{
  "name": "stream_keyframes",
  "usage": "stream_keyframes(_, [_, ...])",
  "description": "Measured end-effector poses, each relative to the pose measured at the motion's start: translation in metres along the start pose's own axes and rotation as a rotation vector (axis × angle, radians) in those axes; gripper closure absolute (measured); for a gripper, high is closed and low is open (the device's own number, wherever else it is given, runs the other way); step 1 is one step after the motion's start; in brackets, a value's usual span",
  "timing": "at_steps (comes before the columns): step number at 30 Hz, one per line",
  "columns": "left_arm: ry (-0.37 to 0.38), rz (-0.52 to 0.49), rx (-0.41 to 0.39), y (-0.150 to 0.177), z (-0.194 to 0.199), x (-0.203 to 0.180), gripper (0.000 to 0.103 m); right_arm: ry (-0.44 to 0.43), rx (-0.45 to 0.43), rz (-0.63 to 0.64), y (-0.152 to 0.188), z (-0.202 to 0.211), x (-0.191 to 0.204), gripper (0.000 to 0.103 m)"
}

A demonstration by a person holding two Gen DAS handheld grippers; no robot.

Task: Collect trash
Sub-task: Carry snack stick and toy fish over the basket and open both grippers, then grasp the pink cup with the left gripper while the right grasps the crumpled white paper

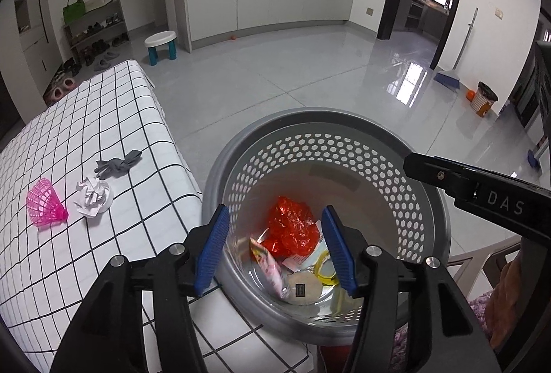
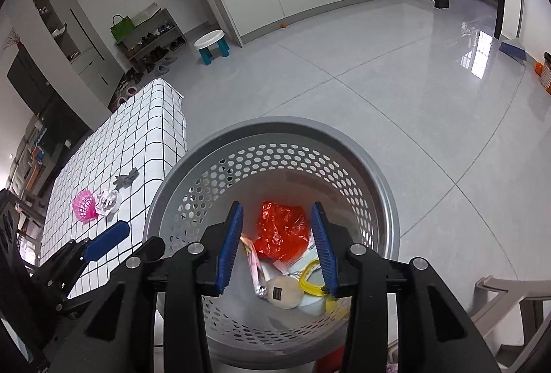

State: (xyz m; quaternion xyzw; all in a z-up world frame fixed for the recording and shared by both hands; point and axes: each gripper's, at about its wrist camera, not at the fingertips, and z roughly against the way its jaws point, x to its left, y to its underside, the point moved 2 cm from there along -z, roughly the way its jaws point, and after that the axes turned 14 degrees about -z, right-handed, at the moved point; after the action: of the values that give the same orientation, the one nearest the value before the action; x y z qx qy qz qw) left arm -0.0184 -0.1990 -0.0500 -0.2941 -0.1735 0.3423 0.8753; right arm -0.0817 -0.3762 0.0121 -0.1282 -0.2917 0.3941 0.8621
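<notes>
A grey perforated basket (image 1: 310, 115) (image 2: 275, 125) stands on the floor beside the table. It holds crumpled red plastic (image 1: 292, 228) (image 2: 280, 228), a round beige pad (image 1: 303, 287), a yellow piece (image 2: 310, 276) and wrappers. My left gripper (image 1: 275, 213) and right gripper (image 2: 276, 206) both hang over the basket's mouth, jaws open, nothing between the blue pads. On the checked tablecloth (image 1: 103, 132) lie a pink plastic shuttlecock (image 1: 44, 202) (image 2: 84, 205), a crumpled white paper (image 1: 93, 195) (image 2: 107, 201) and a grey rag (image 1: 118, 163) (image 2: 125, 178).
A white stool with teal legs (image 1: 161, 46) and a shoe rack (image 1: 96, 32) stand at the back left. A broom (image 1: 447, 78) and a small orange bin (image 1: 484, 97) are at the far right wall. A beige chair (image 2: 509, 300) stands close on the right.
</notes>
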Motion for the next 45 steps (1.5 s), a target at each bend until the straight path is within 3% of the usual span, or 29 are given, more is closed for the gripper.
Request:
stream_keyframes(4, [-0.01,0.012,-0.007,0.002,0.004,0.006,0.04,0.002,-0.002,0.005,0.001,-0.002,0.003,0.058])
stream_keyframes(7, [-0.016,0.024,-0.011,0.003,0.006,0.009,0.035,0.004,-0.018,0.01,0.001,-0.001,0.004,0.048])
stream_keyframes(9, [-0.023,0.033,-0.015,0.004,0.008,0.012,0.029,0.004,-0.03,0.016,0.001,-0.001,0.006,0.04])
stream_keyframes(12, [-0.042,0.056,-0.025,0.005,0.014,0.019,0.012,0.0,-0.037,0.028,0.003,-0.001,0.01,0.036])
stream_keyframes(21, [-0.085,0.13,-0.062,0.012,0.035,0.046,0.008,-0.006,-0.059,0.122,0.017,-0.003,0.035,0.025])
stream_keyframes(31, [-0.228,0.154,-0.082,0.033,0.072,0.099,0.006,-0.042,-0.065,0.269,0.041,-0.012,0.086,0.024])
stream_keyframes(41, [-0.383,0.242,-0.038,0.071,0.082,0.174,0.006,-0.075,0.011,0.433,0.071,-0.047,0.158,0.023])
stream_keyframes(45, [-0.41,0.284,-0.02,0.085,0.077,0.196,0.006,-0.079,0.056,0.481,0.081,-0.067,0.183,0.023])
